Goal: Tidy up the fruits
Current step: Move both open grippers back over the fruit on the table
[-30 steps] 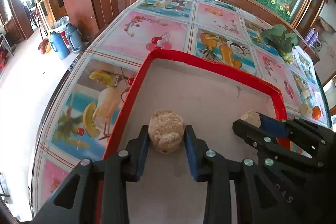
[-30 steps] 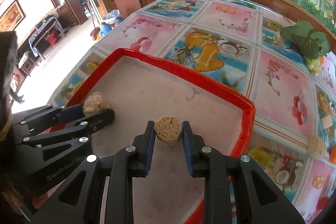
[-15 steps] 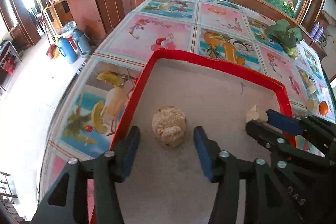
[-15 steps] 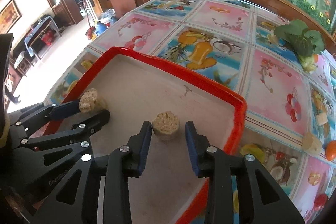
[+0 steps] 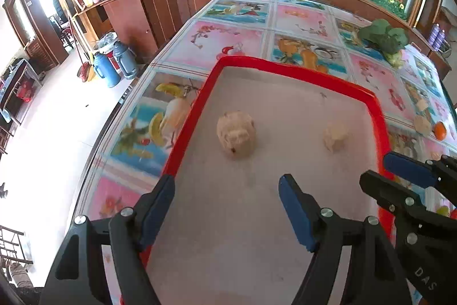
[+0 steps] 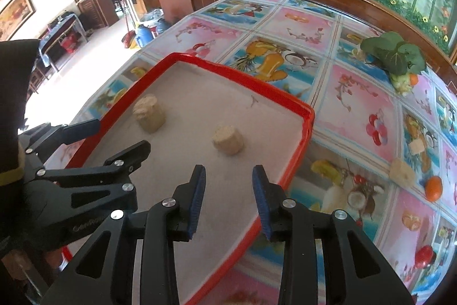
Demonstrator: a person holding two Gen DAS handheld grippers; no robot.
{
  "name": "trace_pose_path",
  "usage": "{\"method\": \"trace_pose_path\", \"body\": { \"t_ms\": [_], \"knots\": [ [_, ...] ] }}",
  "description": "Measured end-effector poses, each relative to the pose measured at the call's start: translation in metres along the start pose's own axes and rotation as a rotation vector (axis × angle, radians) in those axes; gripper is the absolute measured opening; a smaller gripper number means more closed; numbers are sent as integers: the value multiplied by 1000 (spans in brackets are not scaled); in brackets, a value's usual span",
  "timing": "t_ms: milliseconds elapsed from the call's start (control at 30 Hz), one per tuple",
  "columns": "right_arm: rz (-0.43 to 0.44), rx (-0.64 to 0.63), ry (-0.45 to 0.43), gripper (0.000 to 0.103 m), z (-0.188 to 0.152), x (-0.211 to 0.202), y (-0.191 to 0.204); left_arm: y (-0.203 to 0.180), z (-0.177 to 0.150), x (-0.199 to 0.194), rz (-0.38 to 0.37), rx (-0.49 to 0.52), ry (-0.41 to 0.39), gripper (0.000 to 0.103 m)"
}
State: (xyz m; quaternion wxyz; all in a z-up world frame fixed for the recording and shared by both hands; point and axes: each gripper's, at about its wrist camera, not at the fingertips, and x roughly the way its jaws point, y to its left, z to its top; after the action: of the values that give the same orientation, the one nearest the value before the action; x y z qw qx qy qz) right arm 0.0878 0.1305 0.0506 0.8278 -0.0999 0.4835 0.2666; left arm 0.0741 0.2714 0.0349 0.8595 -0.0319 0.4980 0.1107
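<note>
- Left wrist view: the left hand-held gripper (image 5: 227, 209) is released, jaws opening, nothing between them. The larger beige piece (image 5: 236, 134) sits inside the red tray (image 5: 185, 130), near its left rim.
- Right wrist view: the right hand-held gripper (image 6: 228, 200) is released and empty. The smaller beige piece (image 6: 228, 140) sits in the red tray, nearer its right rim.
- Withdraw both without nudging either piece.
- Next target is probably the orange fruit (image 6: 433, 187) on the tabletop (image 6: 357, 105), right of the red tray; approach it with jaws spread wider.
</note>
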Motion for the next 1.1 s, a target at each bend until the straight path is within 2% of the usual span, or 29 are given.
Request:
{"method": "trace_pose_path", "body": {
  "t_ms": [233,433,533,833,1100],
  "knots": [
    [37,12,13,34,-35,-36,-2,-24,-29,-35,-18,37,-25,82],
    [65,32,0,35,-79,-75,-14,-63,-62,-66,-111,95,-33,82],
    [50,49,-10,35,-106,-93,-25,-88,-75,-78,-145,145,-40,82],
    [-12,193,-12,35,-179,-130,-84,-168,-109,-97,-256,290,-19,83],
    [-62,339,-17,35,-219,-146,-143,-209,-121,-90,-287,331,43,83]
  ]
}}
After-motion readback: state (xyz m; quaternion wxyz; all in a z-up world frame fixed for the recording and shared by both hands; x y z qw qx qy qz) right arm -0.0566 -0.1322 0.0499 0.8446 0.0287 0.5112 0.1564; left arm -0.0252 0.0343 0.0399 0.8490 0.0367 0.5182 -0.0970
